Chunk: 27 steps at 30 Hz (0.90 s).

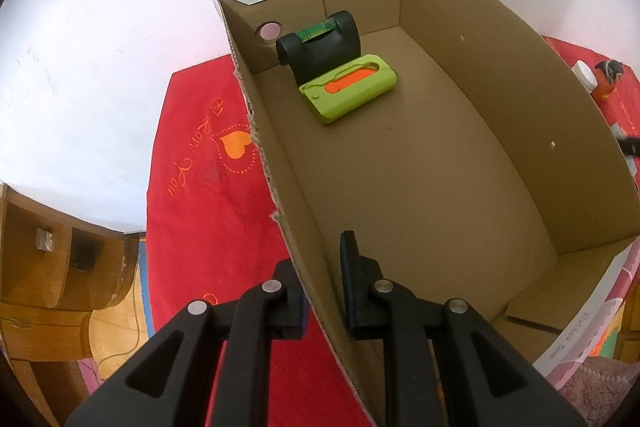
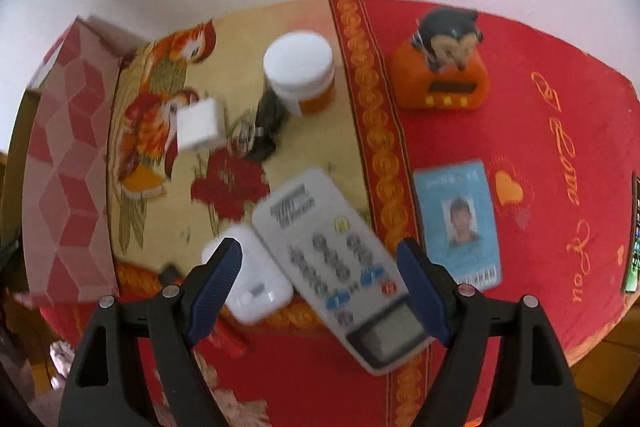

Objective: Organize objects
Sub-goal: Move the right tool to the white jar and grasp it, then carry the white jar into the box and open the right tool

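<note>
L fingers [image 1: 320,291] pinch cardboard box [image 1: 460,163] wall; R fingers [image 2: 320,283] spread over white remote [image 2: 340,267].

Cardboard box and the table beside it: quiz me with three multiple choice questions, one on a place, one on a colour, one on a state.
1. Where does the green case lie?
A. Inside the cardboard box, near its far end
B. On the red cloth
C. Between the right tool's fingers

2. What colour is the jar's lid?
A. Blue
B. White
C. Black

3. How does the left tool stand?
A. Wide open above the jar
B. Holding the green case
C. Closed on the box's side wall

Answers: 1 A, the case rests on the box floor against a black object. 2 B, the lid is plain white. 3 C, one finger is outside the wall and one inside.
</note>
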Available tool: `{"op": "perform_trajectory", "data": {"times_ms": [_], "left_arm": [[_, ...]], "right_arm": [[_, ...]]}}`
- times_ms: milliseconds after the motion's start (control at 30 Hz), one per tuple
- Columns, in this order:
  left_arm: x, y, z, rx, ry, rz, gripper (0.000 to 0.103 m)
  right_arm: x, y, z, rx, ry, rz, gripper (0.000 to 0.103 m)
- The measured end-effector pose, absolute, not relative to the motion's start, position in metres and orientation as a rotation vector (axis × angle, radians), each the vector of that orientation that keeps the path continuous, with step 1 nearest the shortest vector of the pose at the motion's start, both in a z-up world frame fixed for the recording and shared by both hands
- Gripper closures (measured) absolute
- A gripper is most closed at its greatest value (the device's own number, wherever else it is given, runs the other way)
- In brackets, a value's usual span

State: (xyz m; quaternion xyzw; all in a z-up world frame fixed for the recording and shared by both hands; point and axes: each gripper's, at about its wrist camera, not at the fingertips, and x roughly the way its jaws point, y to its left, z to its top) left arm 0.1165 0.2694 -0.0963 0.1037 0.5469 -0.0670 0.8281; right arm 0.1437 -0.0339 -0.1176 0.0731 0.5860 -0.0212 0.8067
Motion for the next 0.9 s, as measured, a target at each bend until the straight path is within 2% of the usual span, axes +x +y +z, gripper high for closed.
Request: {"op": "perform_trajectory", "data": {"times_ms": [300, 633, 800, 900], "left_arm": [[0.121, 0.271, -0.097, 0.216, 1.163, -0.141, 0.091], [0.121, 0.278, -0.097, 0.206, 1.162, -0.137, 0.091], [0.120, 0.280, -0.099, 0.206, 1.161, -0.137, 0.091], [0.120, 0.279, -0.099, 0.219, 1.155, -0.133, 0.091]], "right_arm": [[0.200, -0.043, -0.113, 0.206, 1.183, -0.114, 0.024], [0.226, -0.048, -0.122, 0.227, 1.216, -0.140, 0.059], [0.226, -0.043, -0.112, 0.201, 1.198, -0.142, 0.061], [0.207, -0.040, -0.085, 0.189, 1.144, -0.133, 0.061]]}}
